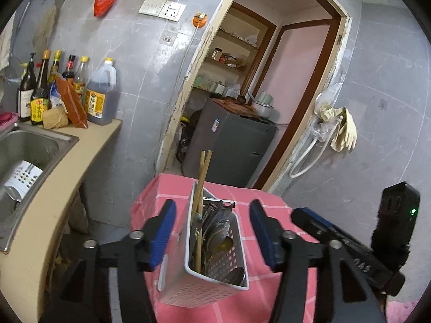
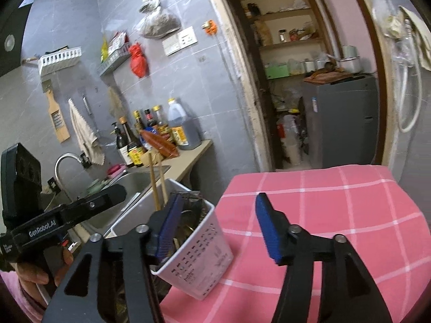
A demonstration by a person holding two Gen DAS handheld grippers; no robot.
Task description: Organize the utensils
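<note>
While both stand open: left gripper (image 1: 212,228) astride the utensil basket (image 1: 215,274), right gripper (image 2: 215,228) seemingly beside it.

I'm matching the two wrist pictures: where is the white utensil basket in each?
Left wrist: basket at bottom centre, between the left gripper's open fingers, on the pink cloth.
Right wrist: basket lower left of centre, partly behind the right gripper's left finger.
Shared landmark: the chopsticks sticking up from it.
</note>
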